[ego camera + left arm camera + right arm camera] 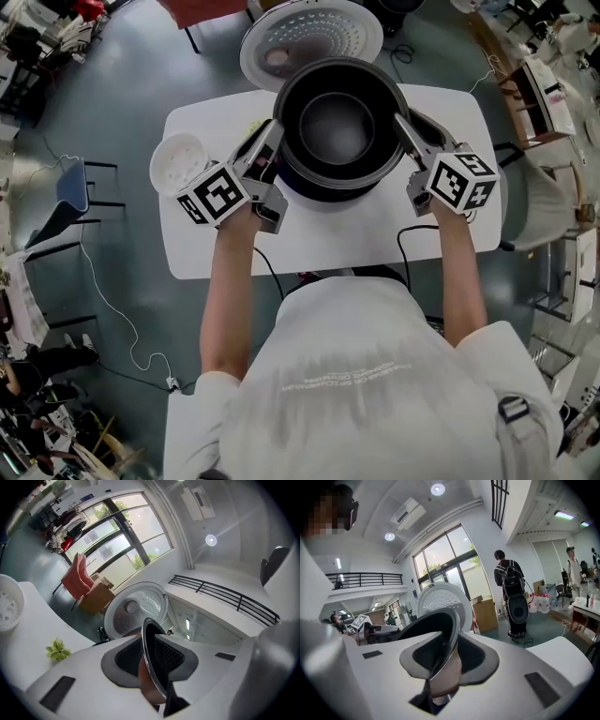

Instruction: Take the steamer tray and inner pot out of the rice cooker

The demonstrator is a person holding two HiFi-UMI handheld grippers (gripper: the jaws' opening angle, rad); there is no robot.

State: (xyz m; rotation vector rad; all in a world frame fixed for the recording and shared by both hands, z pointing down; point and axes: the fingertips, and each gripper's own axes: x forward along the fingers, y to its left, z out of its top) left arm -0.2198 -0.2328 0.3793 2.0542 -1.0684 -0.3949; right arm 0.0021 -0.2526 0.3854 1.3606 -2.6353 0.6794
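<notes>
Left gripper (272, 142) is clamped on the left rim of the inner pot (337, 127); its own view shows the thin metal edge pinched between the dark pads. Left of the rice cooker (317, 194), the white steamer tray (178, 161) already sits on the table (309, 239). The pot hangs directly over the cooker's body, in front of its raised lid (309, 37), and looks lifted, though I cannot tell whether its base is clear of the well. Right gripper (405, 127) bites the opposite rim the same way. The grip line therefore crosses the pot side to side, both hands equally near. Bare tabletop lies on the person's side of the cooker, probably the landing place.
</notes>
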